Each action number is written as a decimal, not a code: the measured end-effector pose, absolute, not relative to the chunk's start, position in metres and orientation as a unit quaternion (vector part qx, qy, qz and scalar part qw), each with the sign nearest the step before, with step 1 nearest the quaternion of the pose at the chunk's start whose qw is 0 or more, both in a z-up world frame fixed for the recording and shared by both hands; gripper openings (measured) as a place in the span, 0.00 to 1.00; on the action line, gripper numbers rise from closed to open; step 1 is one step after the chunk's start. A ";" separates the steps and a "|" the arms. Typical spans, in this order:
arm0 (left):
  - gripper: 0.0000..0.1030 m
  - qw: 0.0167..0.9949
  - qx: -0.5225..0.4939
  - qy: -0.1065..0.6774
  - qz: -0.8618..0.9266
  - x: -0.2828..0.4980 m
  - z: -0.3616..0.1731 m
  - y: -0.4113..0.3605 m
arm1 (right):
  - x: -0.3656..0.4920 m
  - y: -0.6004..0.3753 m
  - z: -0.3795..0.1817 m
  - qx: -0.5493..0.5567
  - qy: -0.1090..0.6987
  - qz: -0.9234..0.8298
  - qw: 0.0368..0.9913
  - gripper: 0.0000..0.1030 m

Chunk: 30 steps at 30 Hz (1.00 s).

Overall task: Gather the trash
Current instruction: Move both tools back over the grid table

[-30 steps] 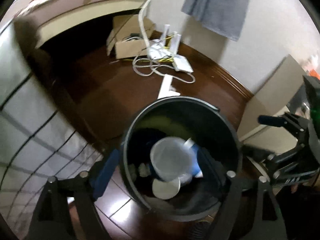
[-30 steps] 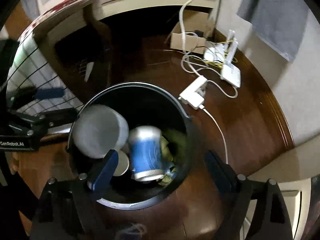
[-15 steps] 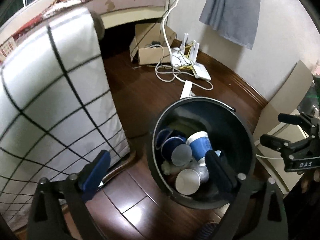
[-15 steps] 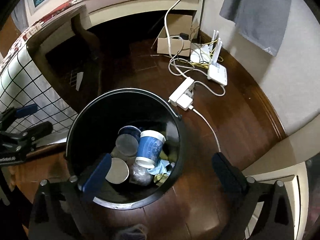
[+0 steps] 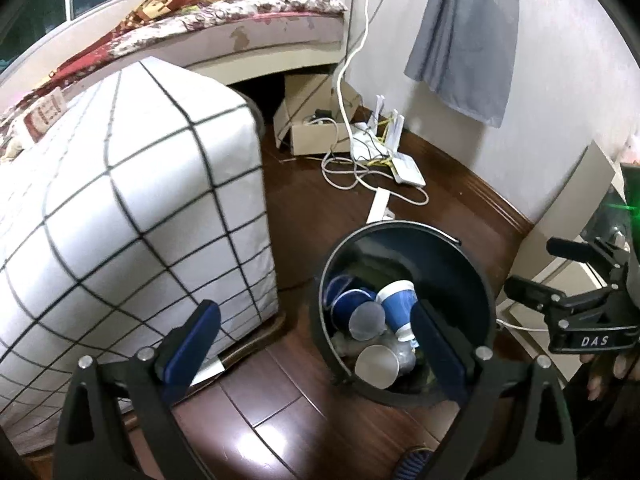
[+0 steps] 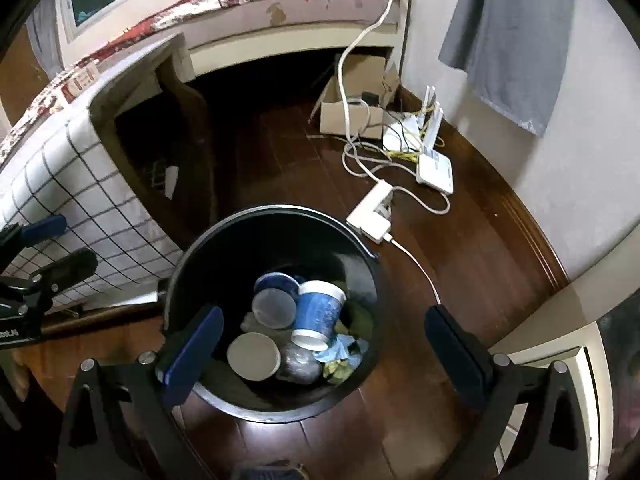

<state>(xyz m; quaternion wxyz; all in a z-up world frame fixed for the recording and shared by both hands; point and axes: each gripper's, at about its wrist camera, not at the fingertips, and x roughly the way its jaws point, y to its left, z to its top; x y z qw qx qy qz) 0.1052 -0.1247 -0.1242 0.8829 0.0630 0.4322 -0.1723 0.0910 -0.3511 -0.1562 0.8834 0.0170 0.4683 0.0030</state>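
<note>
Both grippers have lifted back from the black bin (image 6: 276,312) since a second ago, when each hung close over its mouth with a cup dropping between the pads. Now the bin looks smaller in both wrist views and more of the dark wood floor (image 6: 472,248) shows around it. The cups that were blurred in mid-fall lie settled at the bottom.

As I read it, the drop-off step is finished. A blue paper cup (image 6: 318,314) lies tilted in the bin, leaning on a second blue cup (image 6: 276,296); a white cup (image 6: 254,356) sits just beside them, with crumpled wrappers underneath. All of it is inside the bin, none on the rim.

The left gripper (image 5: 316,340) has its jaws spread wide with nothing between them; only the bin and floor show through the gap. The right gripper (image 6: 324,340) is spread just as wide and is empty too. Both sets of jaws opened further early in that second and have held wide since.

Next, I'd guess, comes a look around for more rubbish. Neither view shows any loose litter on the floor, only a power strip (image 6: 370,216), a white router (image 6: 434,168) and tangled cables (image 6: 360,160) by the wall, which should be left alone. The checked cloth (image 5: 132,208) hangs close on the left, so that hand needs to swing clear of it.
</note>
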 end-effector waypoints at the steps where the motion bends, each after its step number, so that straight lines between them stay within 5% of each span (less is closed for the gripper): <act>1: 0.94 0.885 0.061 0.430 -0.171 0.104 -0.121 -0.121 | 0.090 -0.348 -0.154 0.018 0.465 0.005 0.885 0.99; 30: 0.94 0.925 0.015 0.369 -0.088 0.084 -0.068 -0.036 | 0.097 -0.249 -0.091 -0.005 0.398 0.080 0.914 0.99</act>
